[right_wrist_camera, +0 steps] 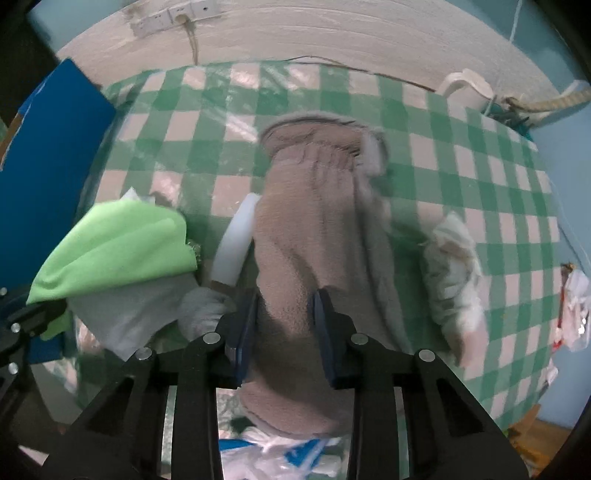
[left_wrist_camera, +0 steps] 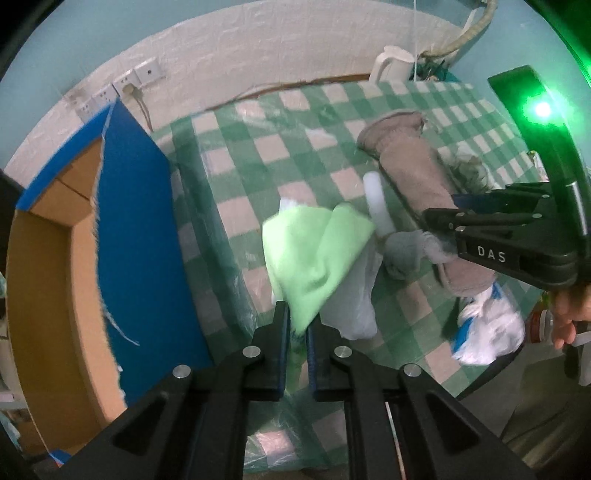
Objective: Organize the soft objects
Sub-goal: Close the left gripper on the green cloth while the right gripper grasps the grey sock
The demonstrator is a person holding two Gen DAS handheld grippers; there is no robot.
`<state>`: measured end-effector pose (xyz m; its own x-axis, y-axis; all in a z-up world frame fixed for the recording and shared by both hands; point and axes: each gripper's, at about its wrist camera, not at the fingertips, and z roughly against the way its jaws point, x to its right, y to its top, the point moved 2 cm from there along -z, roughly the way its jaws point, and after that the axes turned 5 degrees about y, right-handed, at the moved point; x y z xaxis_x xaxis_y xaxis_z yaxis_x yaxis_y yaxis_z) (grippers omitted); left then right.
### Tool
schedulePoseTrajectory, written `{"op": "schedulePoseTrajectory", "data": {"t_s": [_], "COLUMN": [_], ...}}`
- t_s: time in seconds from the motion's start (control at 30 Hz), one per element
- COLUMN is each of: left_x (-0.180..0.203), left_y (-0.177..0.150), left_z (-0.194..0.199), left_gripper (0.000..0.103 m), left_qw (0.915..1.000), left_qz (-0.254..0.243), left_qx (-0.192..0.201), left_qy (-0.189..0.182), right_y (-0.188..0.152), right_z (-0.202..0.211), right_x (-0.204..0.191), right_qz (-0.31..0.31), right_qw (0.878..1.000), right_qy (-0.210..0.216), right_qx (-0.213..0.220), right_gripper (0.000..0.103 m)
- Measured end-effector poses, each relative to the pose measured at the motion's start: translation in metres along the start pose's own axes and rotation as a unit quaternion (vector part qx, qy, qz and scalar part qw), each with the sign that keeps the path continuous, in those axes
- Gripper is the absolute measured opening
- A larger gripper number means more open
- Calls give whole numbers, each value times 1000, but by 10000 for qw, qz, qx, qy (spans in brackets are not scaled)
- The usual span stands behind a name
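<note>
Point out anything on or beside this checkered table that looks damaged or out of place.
The cardboard box left of the table looks damaged: its blue covering is torn along a ragged edge, baring brown cardboard. On the checkered tablecloth, a blue-and-white plastic bag lies crumpled near the table edge.

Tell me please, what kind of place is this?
Probably a room in a home. A table with a green checked cloth under clear plastic stands against a white wall with power sockets; a white kettle sits at the back, and a cardboard box stands beside the table.
</note>
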<state>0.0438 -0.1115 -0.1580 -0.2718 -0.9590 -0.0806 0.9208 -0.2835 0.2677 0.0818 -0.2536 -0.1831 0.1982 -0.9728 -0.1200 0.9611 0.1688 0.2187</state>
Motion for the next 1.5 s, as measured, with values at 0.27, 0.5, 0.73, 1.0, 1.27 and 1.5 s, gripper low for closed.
{"op": "schedulePoseTrajectory", "data": {"t_s": [0.27, 0.5, 0.73, 1.0, 1.27, 1.5], "left_x": [1, -3, -4, -5, 5, 18], "left_y": [2, 9, 11, 7, 7, 9], "left_z": [17, 34, 50, 19, 5, -8], "left_gripper": [9, 8, 8, 23, 61, 67], "left_qw": [9998, 9990, 9980, 9996, 9994, 9975], "left_qz": [27, 144, 121, 102, -101, -454], "left_qx": [216, 413, 613, 148, 236, 291], "left_qy": [-5, 5, 76, 208, 212, 452], "right_y": [0, 0, 3, 1, -3, -5], "right_z": [18, 38, 53, 48, 39, 31], "right_x": [8, 13, 5, 7, 9, 14], "right_qz": [-130, -185, -26, -60, -129, -163], "right_qw": [9995, 9985, 9980, 9984, 9989, 9992], "right_qy": [173, 240, 158, 192, 259, 215], "right_qx": [219, 460, 610, 524, 366, 292], "right_gripper": [17, 14, 14, 14, 22, 35]}}
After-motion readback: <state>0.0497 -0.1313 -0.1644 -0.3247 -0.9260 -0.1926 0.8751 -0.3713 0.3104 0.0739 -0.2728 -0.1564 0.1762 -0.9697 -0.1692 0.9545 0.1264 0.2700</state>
